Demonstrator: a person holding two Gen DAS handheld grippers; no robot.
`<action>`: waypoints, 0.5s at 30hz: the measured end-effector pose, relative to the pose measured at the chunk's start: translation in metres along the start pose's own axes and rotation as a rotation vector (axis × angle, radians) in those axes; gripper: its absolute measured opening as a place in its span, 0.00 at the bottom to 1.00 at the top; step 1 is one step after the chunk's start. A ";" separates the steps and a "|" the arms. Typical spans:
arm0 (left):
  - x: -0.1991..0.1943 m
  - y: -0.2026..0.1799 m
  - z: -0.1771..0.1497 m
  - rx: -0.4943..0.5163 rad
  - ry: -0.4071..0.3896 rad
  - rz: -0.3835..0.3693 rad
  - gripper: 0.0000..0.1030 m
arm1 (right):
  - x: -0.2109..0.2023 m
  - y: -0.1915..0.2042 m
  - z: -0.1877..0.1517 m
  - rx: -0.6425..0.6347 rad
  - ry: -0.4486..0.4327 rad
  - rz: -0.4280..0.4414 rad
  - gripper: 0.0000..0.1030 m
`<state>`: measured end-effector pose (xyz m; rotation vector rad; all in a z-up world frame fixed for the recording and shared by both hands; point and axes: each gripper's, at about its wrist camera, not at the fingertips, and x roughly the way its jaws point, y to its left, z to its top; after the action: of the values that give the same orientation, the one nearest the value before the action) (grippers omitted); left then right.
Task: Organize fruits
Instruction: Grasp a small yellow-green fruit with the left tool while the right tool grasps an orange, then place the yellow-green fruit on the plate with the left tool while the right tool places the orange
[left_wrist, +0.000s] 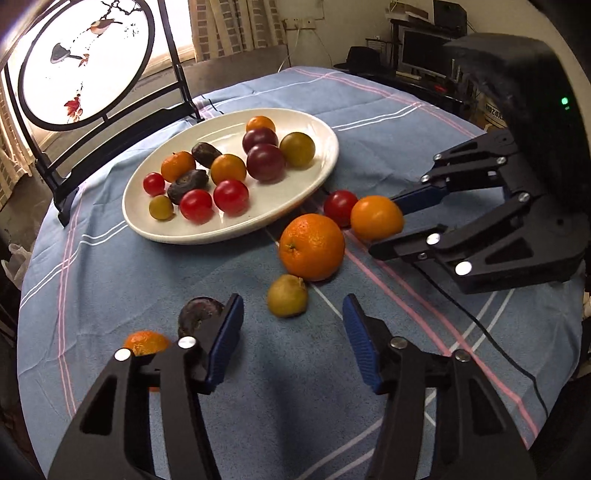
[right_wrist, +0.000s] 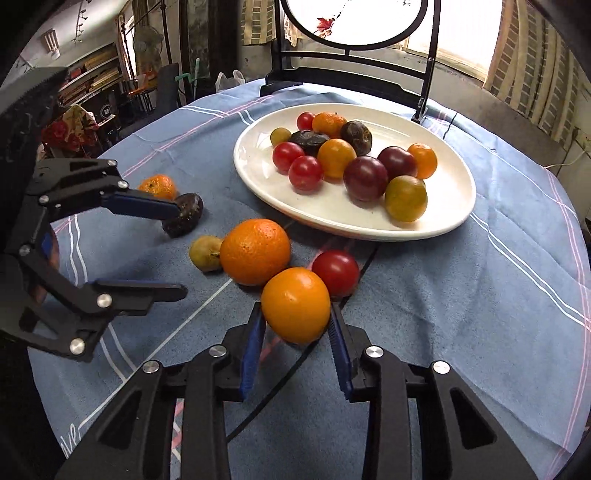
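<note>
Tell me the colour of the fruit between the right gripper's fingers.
Orange-yellow, smooth-skinned fruit; clearest in the right wrist view.

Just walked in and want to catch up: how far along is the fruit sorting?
Mostly done: a dozen fruits already sit on the plate. In hand: the right gripper is shut on a smooth orange fruit. The left gripper is open, holding nothing. Left on the cloth: a large orange, a red tomato, a yellow-green fruit, a dark fruit and a mandarin.
</note>
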<state>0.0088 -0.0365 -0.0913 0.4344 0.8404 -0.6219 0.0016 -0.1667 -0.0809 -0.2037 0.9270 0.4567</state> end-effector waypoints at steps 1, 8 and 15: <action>0.005 0.000 0.001 0.000 0.012 0.001 0.41 | -0.005 -0.003 -0.002 0.014 -0.006 -0.004 0.33; 0.028 0.006 0.007 -0.014 0.063 -0.014 0.38 | -0.013 -0.012 -0.012 0.039 -0.014 -0.005 0.33; 0.017 0.009 0.009 -0.038 0.039 -0.031 0.25 | -0.019 -0.011 -0.012 0.044 -0.035 -0.002 0.33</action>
<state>0.0284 -0.0406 -0.0984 0.4007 0.8964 -0.6267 -0.0117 -0.1863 -0.0735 -0.1556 0.9014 0.4366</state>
